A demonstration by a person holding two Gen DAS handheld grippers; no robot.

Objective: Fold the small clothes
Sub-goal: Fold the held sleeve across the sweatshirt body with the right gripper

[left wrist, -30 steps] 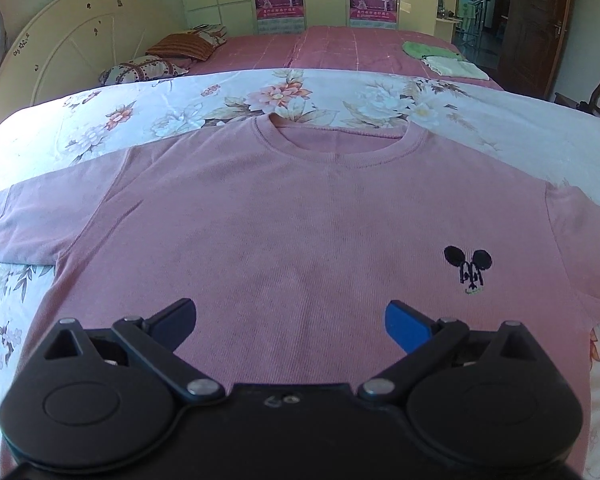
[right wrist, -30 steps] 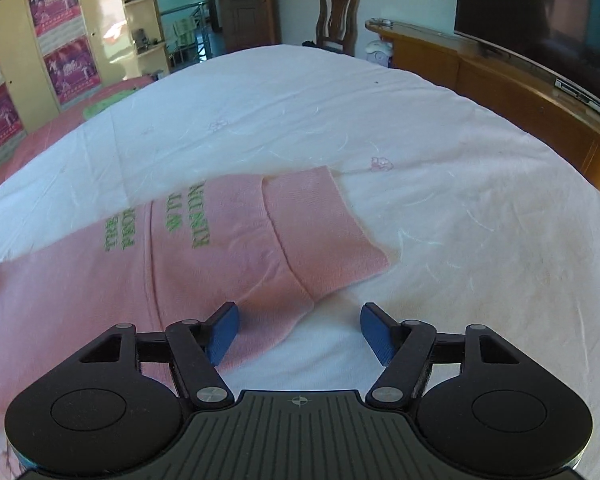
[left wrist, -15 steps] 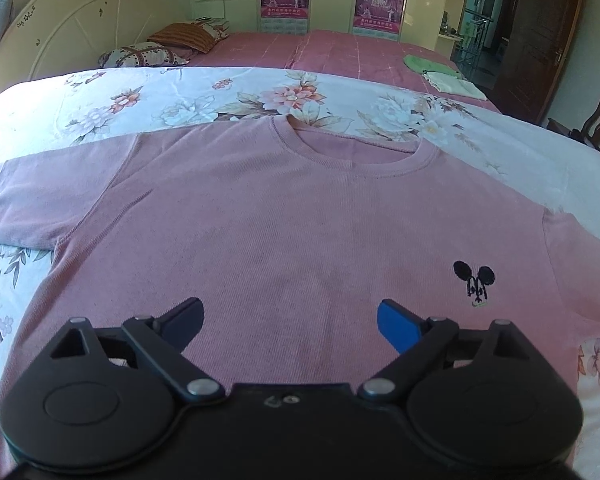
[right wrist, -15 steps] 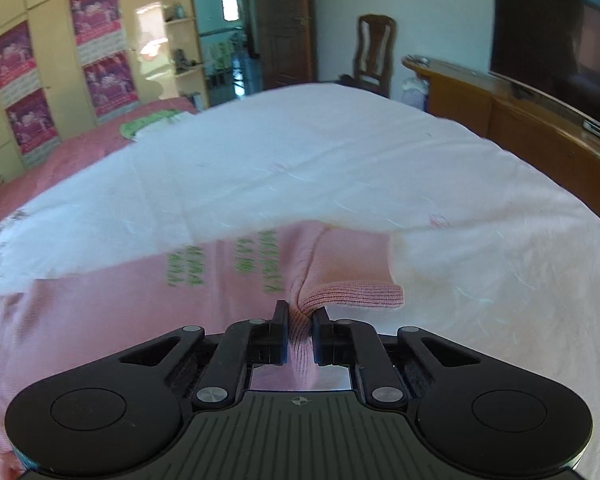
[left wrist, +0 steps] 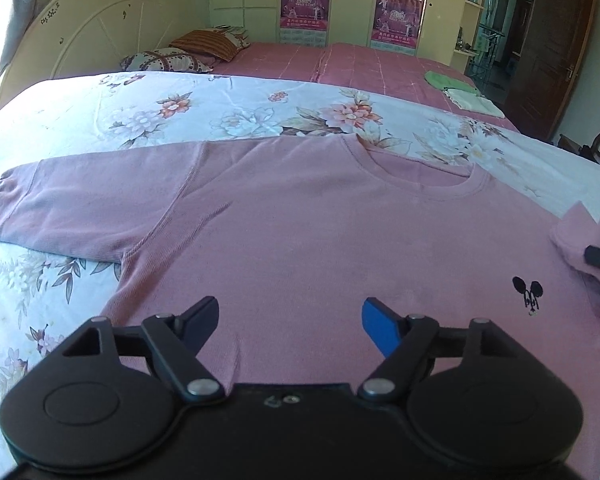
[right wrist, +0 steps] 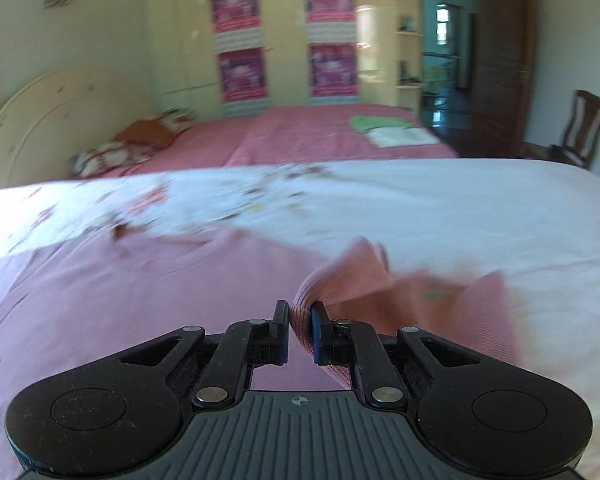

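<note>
A pink short-sleeved shirt point(left wrist: 320, 232) lies flat, front up, on the floral bedsheet point(left wrist: 180, 112), with a small black mouse emblem point(left wrist: 529, 292) on its chest. My left gripper point(left wrist: 290, 314) hovers over the shirt's lower body; its jaws are closing, with only flat cloth beneath and nothing pinched. The shirt's left sleeve point(left wrist: 80, 208) lies spread out. My right gripper point(right wrist: 300, 316) is shut on the other sleeve point(right wrist: 360, 276), which is lifted and bunched above the shirt point(right wrist: 140, 300). In the left wrist view that raised sleeve point(left wrist: 580, 232) shows at the right edge.
Behind stands a second bed with a pink cover point(left wrist: 340, 64), pillows point(left wrist: 204, 44) and green and white folded clothes point(left wrist: 460, 92). A round headboard point(left wrist: 100, 28), wardrobe doors with posters point(right wrist: 284, 40), a dark door point(left wrist: 556, 48) and a wooden chair point(right wrist: 580, 128) ring the room.
My right gripper shut on the sleeve, lifted it and swung it left over the shirt. My left gripper slid left along the shirt and its jaws narrowed.
</note>
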